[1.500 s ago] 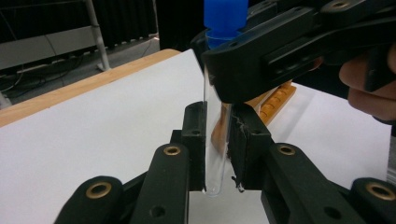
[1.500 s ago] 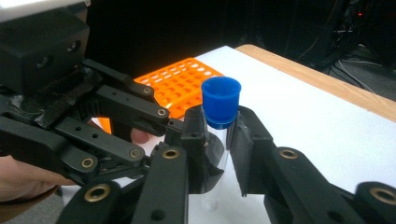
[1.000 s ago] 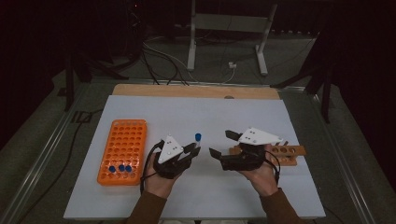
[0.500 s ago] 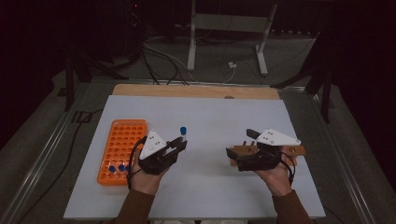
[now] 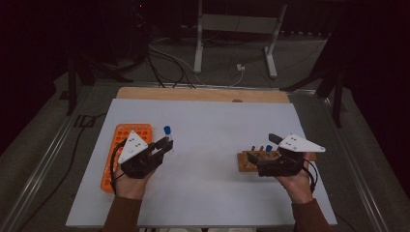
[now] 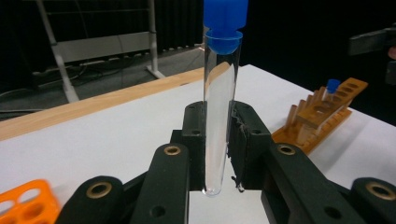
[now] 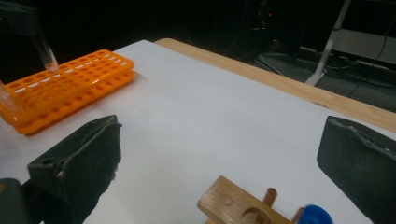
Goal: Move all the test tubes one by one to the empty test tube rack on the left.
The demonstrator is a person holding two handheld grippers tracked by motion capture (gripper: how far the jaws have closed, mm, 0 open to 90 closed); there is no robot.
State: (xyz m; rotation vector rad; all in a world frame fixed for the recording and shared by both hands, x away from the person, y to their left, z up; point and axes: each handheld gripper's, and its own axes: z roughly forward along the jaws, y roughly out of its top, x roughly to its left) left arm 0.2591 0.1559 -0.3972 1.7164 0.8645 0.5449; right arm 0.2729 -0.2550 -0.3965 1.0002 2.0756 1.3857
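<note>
Left gripper view: left claw [image 6: 219, 154] clamped on a clear test tube [image 6: 219, 116] with blue cap, held upright, off the worktop [image 5: 212, 125]. Orange rack [image 5: 126, 137] lies just beside that claw, on its far-left side; wooden rack [image 5: 251, 162] well apart from the orange rack, toward the right. Right claw [image 5: 263, 154] stands wide open and empty over the wooden rack, where one blue-capped tube [image 5: 269, 149] sits. Step judged: carrying a tube toward the orange rack. Next move calls for lining the tube's base over a free hole, then lowering it straight.
</note>
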